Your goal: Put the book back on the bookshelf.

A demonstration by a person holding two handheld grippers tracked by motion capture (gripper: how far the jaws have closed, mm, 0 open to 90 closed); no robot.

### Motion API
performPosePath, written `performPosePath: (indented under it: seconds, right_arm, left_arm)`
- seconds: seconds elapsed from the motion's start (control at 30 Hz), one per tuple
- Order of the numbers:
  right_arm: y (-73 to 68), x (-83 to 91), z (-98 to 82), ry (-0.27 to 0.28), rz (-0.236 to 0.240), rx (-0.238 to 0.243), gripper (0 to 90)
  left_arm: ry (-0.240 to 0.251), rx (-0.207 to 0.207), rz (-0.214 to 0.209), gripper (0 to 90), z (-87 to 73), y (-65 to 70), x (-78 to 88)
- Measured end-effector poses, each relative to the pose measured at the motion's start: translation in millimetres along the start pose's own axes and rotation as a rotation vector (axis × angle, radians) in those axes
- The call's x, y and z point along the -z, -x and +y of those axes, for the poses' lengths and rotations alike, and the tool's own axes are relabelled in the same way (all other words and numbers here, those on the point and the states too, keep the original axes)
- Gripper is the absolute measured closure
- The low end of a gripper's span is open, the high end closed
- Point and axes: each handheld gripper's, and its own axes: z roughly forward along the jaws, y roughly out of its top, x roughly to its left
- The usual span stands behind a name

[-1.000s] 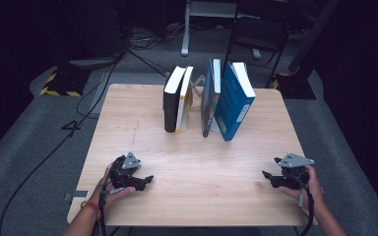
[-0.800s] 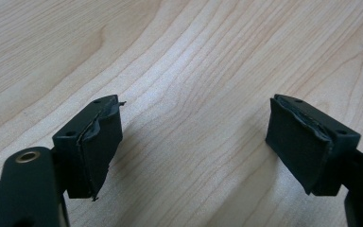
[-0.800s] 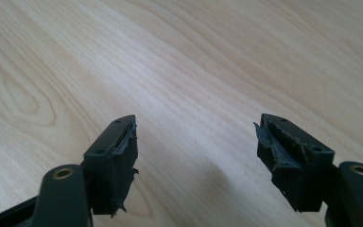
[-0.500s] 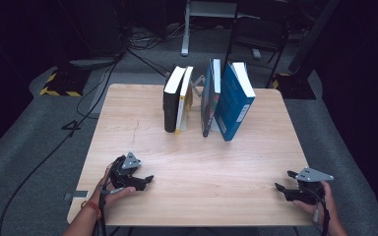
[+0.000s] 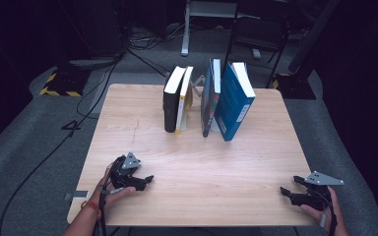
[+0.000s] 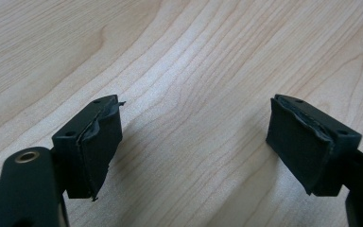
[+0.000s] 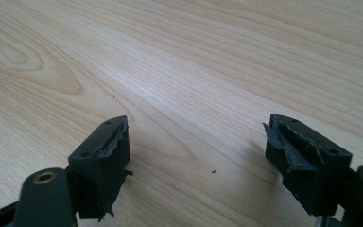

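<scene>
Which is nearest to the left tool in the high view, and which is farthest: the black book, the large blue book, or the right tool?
From the left tool:
1. Black book, at the left end of the row, standing up.
2. Large blue book, at the right end of the row, leaning.
3. Right tool, near the table's front right corner.

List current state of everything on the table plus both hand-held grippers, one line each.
Black book: upright, leaning against the yellow-spined book.
Yellow-spined book: upright, touching the black book.
Dark teal book: upright, tilted slightly.
Blue book: upright, leaning toward the dark teal book.
Left hand-held gripper: open, nothing between the jaws, low over the table.
Right hand-held gripper: open, jaws just been opening, nothing between them, at the table's near right corner.
</scene>
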Motion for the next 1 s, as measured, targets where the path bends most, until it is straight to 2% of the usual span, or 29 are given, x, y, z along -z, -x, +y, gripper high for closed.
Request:
performPosePath:
  seconds: [1.0]
  right_arm:
    - [-0.7,-0.4,0.3,0.0,-0.01,-0.011,22.9]
  left_arm:
    - [-0.003,0.0,-0.004,18.1,0.7,-0.3,-0.6]
